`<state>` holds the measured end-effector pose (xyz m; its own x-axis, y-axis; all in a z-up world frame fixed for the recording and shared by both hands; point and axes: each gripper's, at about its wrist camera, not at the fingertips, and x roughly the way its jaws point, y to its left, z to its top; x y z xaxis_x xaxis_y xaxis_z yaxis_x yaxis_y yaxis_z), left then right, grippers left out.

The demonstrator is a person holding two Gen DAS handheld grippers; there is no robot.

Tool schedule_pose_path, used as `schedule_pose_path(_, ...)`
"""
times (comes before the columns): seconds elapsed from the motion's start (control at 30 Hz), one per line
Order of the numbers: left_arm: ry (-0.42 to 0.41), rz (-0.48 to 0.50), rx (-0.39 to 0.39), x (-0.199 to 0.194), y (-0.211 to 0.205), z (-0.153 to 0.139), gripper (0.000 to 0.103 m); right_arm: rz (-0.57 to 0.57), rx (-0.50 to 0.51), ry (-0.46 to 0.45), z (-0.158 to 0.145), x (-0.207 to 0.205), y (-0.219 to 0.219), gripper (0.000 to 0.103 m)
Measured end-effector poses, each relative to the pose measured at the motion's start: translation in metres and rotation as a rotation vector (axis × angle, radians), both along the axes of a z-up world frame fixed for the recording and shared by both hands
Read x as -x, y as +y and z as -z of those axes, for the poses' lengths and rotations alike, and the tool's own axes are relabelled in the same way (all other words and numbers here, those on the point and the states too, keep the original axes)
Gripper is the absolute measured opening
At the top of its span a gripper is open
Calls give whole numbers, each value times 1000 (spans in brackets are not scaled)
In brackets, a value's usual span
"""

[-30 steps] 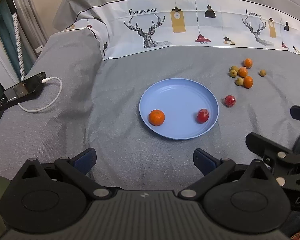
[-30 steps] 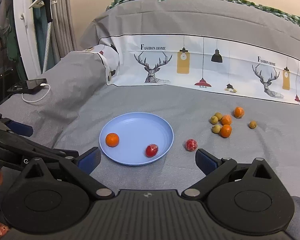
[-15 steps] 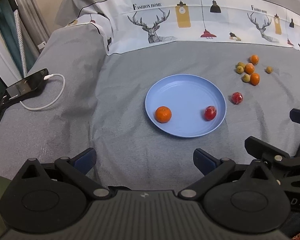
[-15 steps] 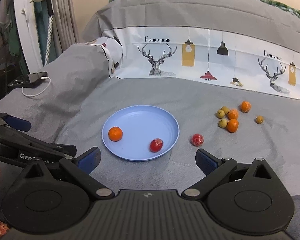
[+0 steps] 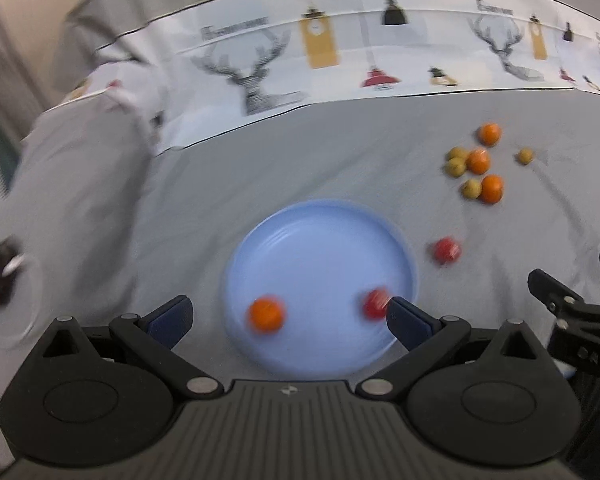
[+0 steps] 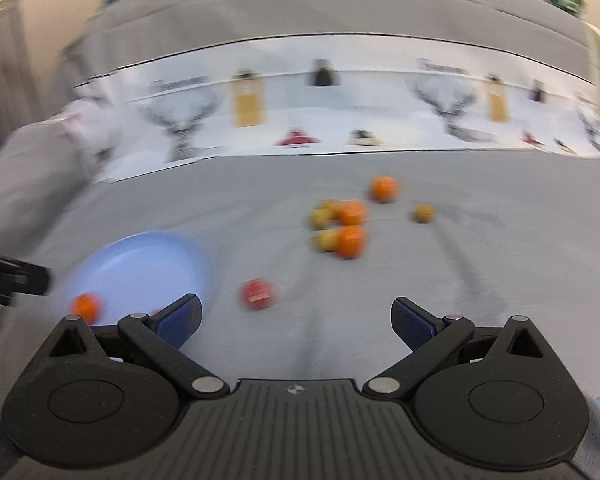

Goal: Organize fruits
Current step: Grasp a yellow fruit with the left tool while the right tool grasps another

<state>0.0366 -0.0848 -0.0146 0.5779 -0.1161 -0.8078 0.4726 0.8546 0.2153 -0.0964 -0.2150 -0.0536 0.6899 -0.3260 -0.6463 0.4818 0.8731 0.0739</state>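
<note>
Two fruits on plate: an orange mandarin (image 5: pixel 265 313) towards the plate's left near side and a red fruit (image 5: pixel 374 303) towards its right near side, apart from each other.
Plate: a light-blue round plate (image 5: pixel 320 232) lying flat on the grey bedcover (image 5: pixel 284 160); in the right wrist view it sits at the lower left (image 6: pixel 140 256), partly behind that gripper's left finger.
Loose red fruit: one red fruit (image 5: pixel 446 250) on the bedcover just beside the plate's right rim, not touching it; in the right wrist view it shows at (image 6: pixel 257 293).
Cluster: three mandarins (image 6: pixel 352 240) and small yellow-green fruits (image 6: pixel 326 240) bunched together further back on the cover, well apart from the plate; one small yellowish fruit (image 6: pixel 423 213) lies alone to their right.
Left gripper: left gripper (image 5: pixel 288 314) with its blue-padded fingers spread wide and nothing between them, hovering at the near edge of the plate.
Right gripper: right gripper (image 6: pixel 296 316) likewise spread wide and empty, over bare cover with the loose red fruit ahead and slightly left of centre.
Background: a white printed fabric band (image 5: pixel 380 40) with deer heads and lamps across the back.
Sharpness: both views are smeared, so the fruits' surface detail cannot be told.
</note>
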Motion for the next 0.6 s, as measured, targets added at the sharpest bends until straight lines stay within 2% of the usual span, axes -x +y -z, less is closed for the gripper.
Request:
schedule_pose_path(0.23, 6, 148, 17, -59, -102, 31, 103, 239, 14, 1, 46, -48, -116, 100)
schedule_pose_path(0.3, 7, 169, 9, -75, -128, 46, 103, 262, 4, 2, 63, -65, -142, 100)
schedule_pose_path(0.43, 65, 204, 15, -105, -168, 78, 103, 272, 16, 27, 94, -93, -178, 100)
schedule_pose_path(0.6, 131, 307, -13, -126, -205, 114, 103, 272, 18, 54, 109, -114, -200, 99)
